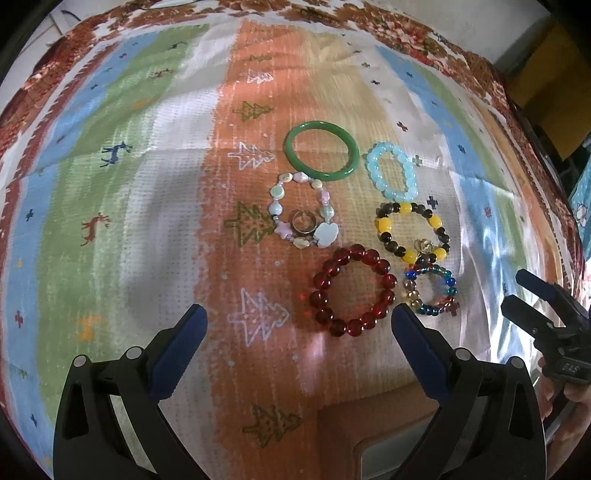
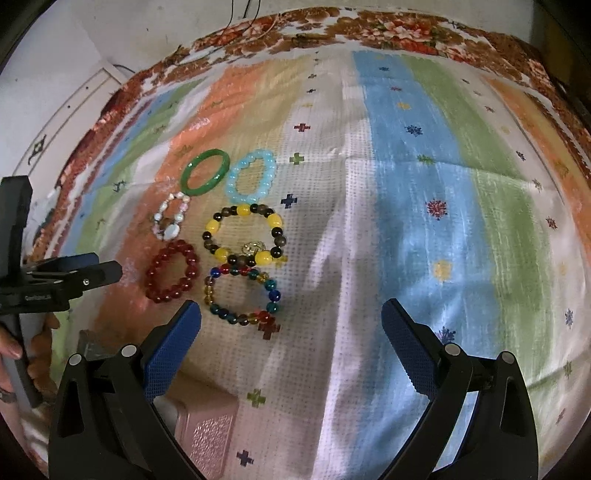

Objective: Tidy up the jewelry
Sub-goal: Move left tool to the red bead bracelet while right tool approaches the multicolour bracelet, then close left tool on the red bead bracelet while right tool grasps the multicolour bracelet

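Note:
Several bracelets lie on a striped cloth: a green bangle (image 1: pixel 321 150) (image 2: pixel 205 171), a pale blue bead bracelet (image 1: pixel 392 171) (image 2: pixel 252 176), a pastel charm bracelet (image 1: pixel 303 209) (image 2: pixel 169 218) with a metal ring (image 1: pixel 303 222) inside it, a yellow-and-dark bead bracelet (image 1: pixel 410 232) (image 2: pixel 243 232), a red bead bracelet (image 1: pixel 351 290) (image 2: pixel 172 270) and a multicoloured bead bracelet (image 1: pixel 431 290) (image 2: pixel 242 295). My left gripper (image 1: pixel 299 323) is open, just short of the red bracelet. My right gripper (image 2: pixel 291 317) is open, right of the multicoloured bracelet.
A pink box (image 2: pixel 207 432) (image 1: pixel 380 432) sits at the near edge below the bracelets. The other gripper shows at the right edge of the left wrist view (image 1: pixel 546 325) and the left edge of the right wrist view (image 2: pixel 55 280). A floral cloth (image 2: pixel 332 22) borders the far side.

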Available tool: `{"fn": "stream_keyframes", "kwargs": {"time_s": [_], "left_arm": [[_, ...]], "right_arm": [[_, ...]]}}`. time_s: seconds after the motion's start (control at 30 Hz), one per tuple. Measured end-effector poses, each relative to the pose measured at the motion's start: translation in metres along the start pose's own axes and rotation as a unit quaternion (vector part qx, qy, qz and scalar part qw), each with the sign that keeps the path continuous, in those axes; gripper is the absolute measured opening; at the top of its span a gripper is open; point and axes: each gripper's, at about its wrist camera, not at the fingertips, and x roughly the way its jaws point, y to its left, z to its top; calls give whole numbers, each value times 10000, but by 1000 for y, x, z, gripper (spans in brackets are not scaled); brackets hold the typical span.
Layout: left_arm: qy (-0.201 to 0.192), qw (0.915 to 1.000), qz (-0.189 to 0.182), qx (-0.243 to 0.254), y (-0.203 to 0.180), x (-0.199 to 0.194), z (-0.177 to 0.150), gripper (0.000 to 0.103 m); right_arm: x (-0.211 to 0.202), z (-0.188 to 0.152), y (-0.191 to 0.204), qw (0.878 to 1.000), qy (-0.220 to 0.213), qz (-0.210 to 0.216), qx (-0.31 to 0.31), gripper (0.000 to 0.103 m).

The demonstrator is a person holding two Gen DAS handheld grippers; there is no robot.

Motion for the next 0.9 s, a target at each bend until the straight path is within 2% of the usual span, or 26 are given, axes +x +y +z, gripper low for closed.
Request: {"fn": "stream_keyframes", "kwargs": {"time_s": [0.13, 0.27, 0.53, 0.63, 0.83, 0.87, 0.9], "left_arm": [[136, 9999, 16, 68, -2, 11, 5, 97], [357, 9992, -119, 154, -5, 22, 9, 94], [568, 9974, 103, 435, -12, 45, 15, 87], [541, 9967, 243, 551, -18, 49, 19, 84], [533, 9912, 697, 993, -32, 60, 22, 76], [526, 9911, 733, 977, -32, 60, 22, 74], [507, 9910, 778, 962, -32, 59, 23, 66]], "right_arm": [[12, 5, 3, 9998, 115, -105, -120, 99], [25, 7, 7, 9991, 268, -213, -242, 99], [42, 8, 9, 9983, 468, -230, -273, 98], [49, 9, 10, 9978, 551, -231, -297, 86], [62, 10, 15, 9961, 634, -428, -451, 80], [63, 10, 15, 9958, 639, -461, -459, 78], [64, 9, 15, 9957, 645, -479, -461, 75]]}}
